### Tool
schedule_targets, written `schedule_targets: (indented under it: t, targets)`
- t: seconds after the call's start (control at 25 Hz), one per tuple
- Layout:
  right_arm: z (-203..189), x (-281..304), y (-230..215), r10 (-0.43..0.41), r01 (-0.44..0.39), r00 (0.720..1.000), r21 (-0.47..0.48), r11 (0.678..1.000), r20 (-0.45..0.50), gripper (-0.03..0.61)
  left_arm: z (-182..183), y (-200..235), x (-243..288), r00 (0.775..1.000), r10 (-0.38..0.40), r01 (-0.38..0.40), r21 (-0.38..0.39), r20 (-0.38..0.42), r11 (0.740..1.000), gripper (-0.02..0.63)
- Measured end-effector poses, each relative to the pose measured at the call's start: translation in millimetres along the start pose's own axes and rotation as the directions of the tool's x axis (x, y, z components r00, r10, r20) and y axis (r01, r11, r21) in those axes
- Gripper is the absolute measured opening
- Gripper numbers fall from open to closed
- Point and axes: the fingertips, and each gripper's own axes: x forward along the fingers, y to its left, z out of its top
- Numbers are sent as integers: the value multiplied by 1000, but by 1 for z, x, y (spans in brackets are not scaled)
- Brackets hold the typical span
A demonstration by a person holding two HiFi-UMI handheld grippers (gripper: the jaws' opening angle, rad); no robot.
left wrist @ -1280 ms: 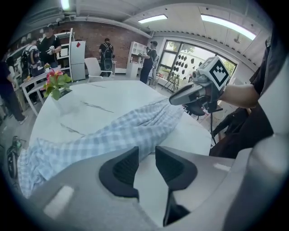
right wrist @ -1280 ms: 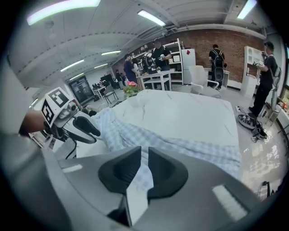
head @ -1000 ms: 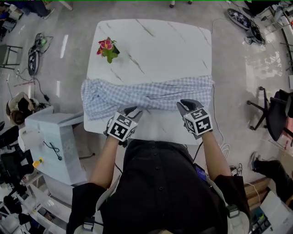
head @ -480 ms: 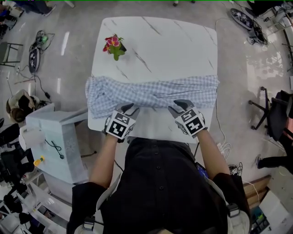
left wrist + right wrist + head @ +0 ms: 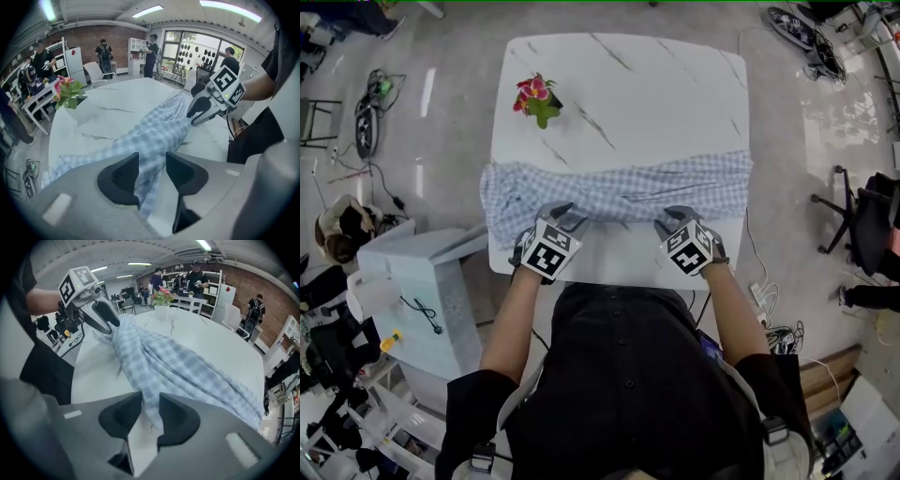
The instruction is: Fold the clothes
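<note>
I am judging the fold partly done: the blue checked garment (image 5: 619, 192) is lying as a long narrow band across the lower part of the white marbled worktop (image 5: 656, 94), with the crosswise folds remaining. The fingers of my left gripper (image 5: 152, 166) and right gripper (image 5: 150, 411) have just been opening and are standing loosely apart, its near edge between them. A potted flower (image 5: 536, 97) is sitting at the worktop's upper left; cables, chairs and people are filling the workshop around.
</note>
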Motion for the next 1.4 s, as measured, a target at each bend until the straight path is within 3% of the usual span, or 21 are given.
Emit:
schedule_targets:
  t: [0.12, 0.32, 0.6, 0.92, 1.2, 1.4]
  targets:
    - [4, -7, -6, -2, 0, 999, 73, 997, 32, 16, 5, -4, 7, 999, -21, 22, 53, -25, 998, 189]
    - [34, -42, -36, -102, 76, 980, 151, 986, 170, 14, 18, -5, 8, 999, -32, 34, 105, -14, 994, 189]
    - [98, -67, -99, -298, 301, 930, 17, 953, 216, 12, 43, 25, 3, 1000, -10, 8, 118, 17, 993, 182]
    - [150, -53, -137, -332, 361, 920, -119, 925, 207, 9, 38, 37, 4, 1000, -6, 4, 68, 26, 998, 179]
    - [178, -33, -178, -391, 420, 899, -133, 898, 200, 9, 47, 69, -5, 997, 54, -56, 38, 52, 998, 179]
    - [195, -17, -214, -435, 462, 882, -147, 875, 180, 8, 33, 74, -7, 998, 48, -48, 9, 30, 999, 179]
